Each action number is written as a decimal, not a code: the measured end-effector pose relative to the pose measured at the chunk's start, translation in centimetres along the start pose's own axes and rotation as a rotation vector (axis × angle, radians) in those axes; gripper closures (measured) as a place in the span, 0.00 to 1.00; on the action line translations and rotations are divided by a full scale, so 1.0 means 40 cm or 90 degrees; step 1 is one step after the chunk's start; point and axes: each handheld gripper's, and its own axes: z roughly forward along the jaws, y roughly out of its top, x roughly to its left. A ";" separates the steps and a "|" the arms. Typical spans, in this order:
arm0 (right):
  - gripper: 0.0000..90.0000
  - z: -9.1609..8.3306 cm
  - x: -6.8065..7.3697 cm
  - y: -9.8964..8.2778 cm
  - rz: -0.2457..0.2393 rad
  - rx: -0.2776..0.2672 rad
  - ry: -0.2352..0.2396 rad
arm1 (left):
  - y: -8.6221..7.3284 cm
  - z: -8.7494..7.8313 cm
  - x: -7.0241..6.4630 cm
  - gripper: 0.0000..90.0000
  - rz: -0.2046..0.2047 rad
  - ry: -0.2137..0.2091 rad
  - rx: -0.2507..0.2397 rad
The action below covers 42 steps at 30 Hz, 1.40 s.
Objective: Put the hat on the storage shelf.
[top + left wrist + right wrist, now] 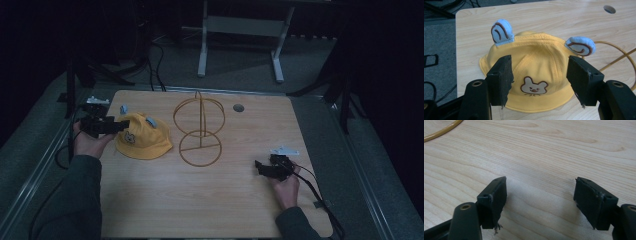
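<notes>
A yellow child's hat (142, 138) with two blue ears and a small bear face lies on the left part of the wooden table (210, 200). My left gripper (121, 125) is open at the hat's left edge. In the left gripper view its jaws stand wide apart over the hat (536, 67), one on each side of the bear face. A gold wire stand (200, 129) with two hoops rises just right of the hat. My right gripper (258, 166) rests open low over bare wood at the table's right; in the right gripper view (540, 195) nothing lies between its jaws.
A round cable hole (238, 107) sits near the table's far edge. Cables trail off both grippers to the table's sides. White metal frame legs (202, 55) stand on the floor beyond the table. A curve of the wire stand (441, 131) crosses the right gripper view's top left.
</notes>
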 end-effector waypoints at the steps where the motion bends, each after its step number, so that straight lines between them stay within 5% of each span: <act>1: 0.29 0.000 0.000 0.000 0.000 0.000 0.000 | 0.003 -0.001 -0.002 0.42 0.000 0.000 0.001; 16: 0.29 0.000 0.000 0.000 0.000 0.000 0.000 | 0.054 -0.023 -0.012 0.41 -0.002 -0.004 0.015; 42: 0.29 0.000 0.000 0.000 0.001 0.001 0.001 | 0.117 0.040 -0.031 0.29 -0.040 -0.007 0.079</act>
